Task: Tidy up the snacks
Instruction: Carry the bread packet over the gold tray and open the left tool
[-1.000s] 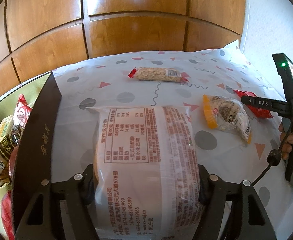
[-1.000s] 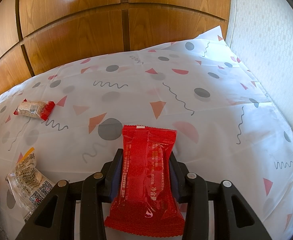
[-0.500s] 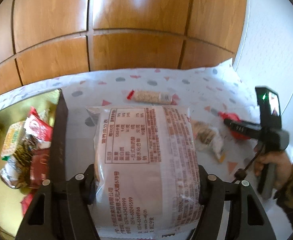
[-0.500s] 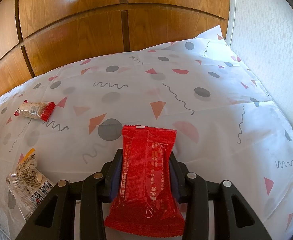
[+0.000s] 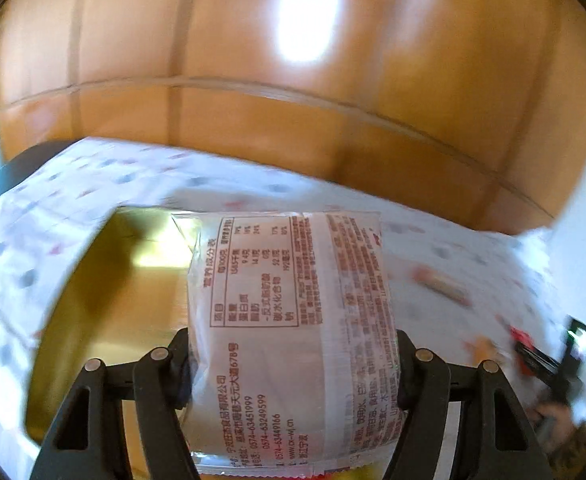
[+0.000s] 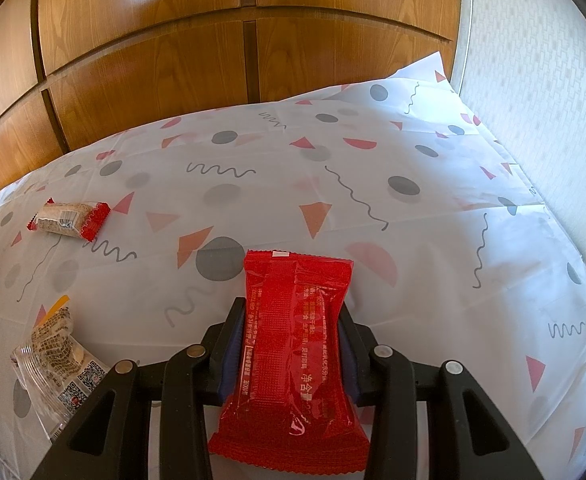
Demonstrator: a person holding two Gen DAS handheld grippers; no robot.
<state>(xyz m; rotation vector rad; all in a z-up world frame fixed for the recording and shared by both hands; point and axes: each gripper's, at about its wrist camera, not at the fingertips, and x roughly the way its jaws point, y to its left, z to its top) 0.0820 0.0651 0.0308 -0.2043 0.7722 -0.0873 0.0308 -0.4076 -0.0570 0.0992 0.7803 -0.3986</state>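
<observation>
My left gripper (image 5: 293, 364) is shut on a large clear bread packet (image 5: 289, 320) with red print and holds it above the gold-lined box (image 5: 125, 288). My right gripper (image 6: 291, 340) is shut on a red snack packet (image 6: 293, 356), low over the patterned tablecloth (image 6: 413, 208). A red-ended cereal bar (image 6: 69, 220) lies at the far left of the right wrist view. A clear orange-tipped snack bag (image 6: 53, 348) lies at the near left. The right gripper also shows blurred at the right edge of the left wrist view (image 5: 549, 360).
Wooden cabinet doors (image 6: 253, 40) stand behind the table. A pale wall (image 6: 541, 60) runs along the right. The cereal bar shows blurred in the left wrist view (image 5: 441, 284).
My left gripper has swung left and up with the bread packet, from over the tablecloth to over the gold box. My right gripper has stayed still with the red packet.
</observation>
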